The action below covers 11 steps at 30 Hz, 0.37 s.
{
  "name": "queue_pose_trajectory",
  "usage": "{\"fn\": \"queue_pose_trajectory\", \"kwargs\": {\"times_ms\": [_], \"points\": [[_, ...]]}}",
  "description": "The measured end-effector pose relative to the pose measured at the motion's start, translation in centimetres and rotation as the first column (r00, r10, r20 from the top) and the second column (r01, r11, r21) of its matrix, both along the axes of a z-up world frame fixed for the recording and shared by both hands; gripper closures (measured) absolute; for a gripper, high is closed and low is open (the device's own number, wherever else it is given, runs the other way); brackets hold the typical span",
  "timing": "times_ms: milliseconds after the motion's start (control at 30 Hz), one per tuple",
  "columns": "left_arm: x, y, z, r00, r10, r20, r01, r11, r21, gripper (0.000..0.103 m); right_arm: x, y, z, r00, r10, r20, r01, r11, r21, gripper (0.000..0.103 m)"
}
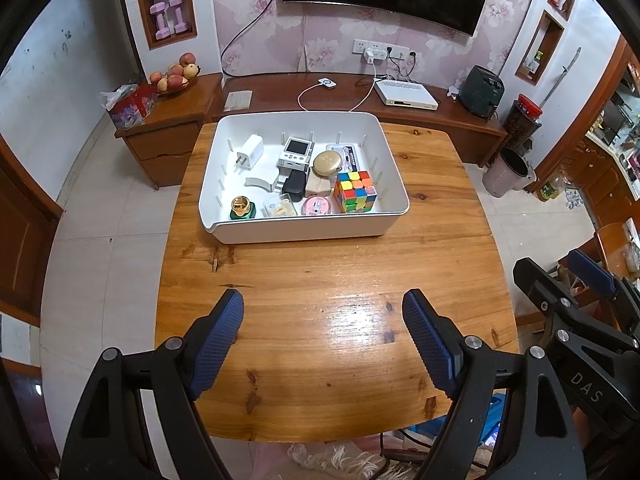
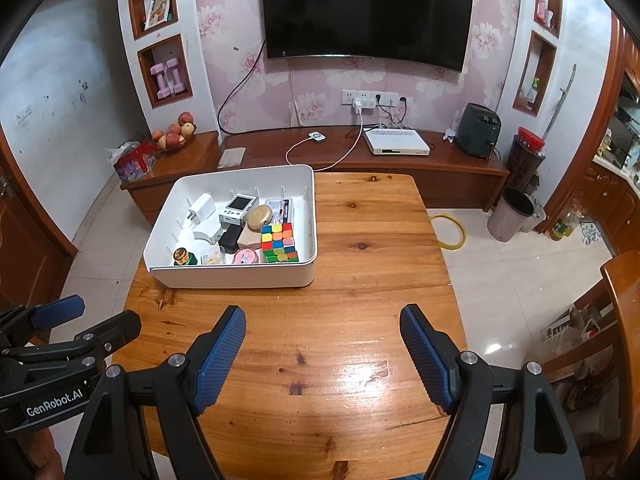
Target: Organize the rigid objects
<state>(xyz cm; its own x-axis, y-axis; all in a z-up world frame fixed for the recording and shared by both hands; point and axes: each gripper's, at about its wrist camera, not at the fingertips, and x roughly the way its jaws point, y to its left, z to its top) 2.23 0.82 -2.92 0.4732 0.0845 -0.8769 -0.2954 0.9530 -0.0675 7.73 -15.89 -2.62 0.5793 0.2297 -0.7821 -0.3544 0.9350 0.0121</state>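
A white bin (image 1: pixel 304 230) (image 2: pixel 240 278) stands on the wooden table (image 1: pixel 328 280) (image 2: pixel 360 240) at its far side. Inside lie a colour cube (image 1: pixel 355 192) (image 2: pixel 279 243), a white charger (image 1: pixel 248 153) (image 2: pixel 201 208), a small white device with a screen (image 1: pixel 295 153) (image 2: pixel 237 208), a gold round tin (image 1: pixel 327 162) (image 2: pixel 259 216), a black case (image 1: pixel 294 186), a green bottle with a gold cap (image 1: pixel 241 207) (image 2: pixel 183 257) and a pink round box (image 1: pixel 317 206) (image 2: pixel 246 258). My left gripper (image 1: pixel 323 336) hangs open over the near table, empty. My right gripper (image 2: pixel 322 350) is open and empty too.
A long wooden TV cabinet (image 1: pixel 400 108) (image 2: pixel 400 156) runs behind the table, with a white set-top box (image 1: pixel 405 94) and cables. A grey waste bin (image 1: pixel 507 172) (image 2: pixel 514 214) and a yellow ring (image 2: pixel 448 230) are on the tiled floor to the right. A wooden chair (image 2: pixel 624 320) stands at right.
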Motion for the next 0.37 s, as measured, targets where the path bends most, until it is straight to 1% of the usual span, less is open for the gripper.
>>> {"fn": "queue_pose_trajectory", "kwargs": {"times_ms": [200,367], "points": [[0.01,-0.01,-0.02,1.0,-0.003,0.001,0.003,1.0,-0.001,0.019,0.03,0.02,-0.05,1.0,0.0,-0.001,0.0,1.0,0.0,0.023],[-0.15,-0.26,-0.7,1.0,-0.005,-0.001,0.005,1.0,-0.003,0.019,0.07,0.05,0.01,1.0,0.0,-0.001,0.0,1.0,-0.001,0.023]]}}
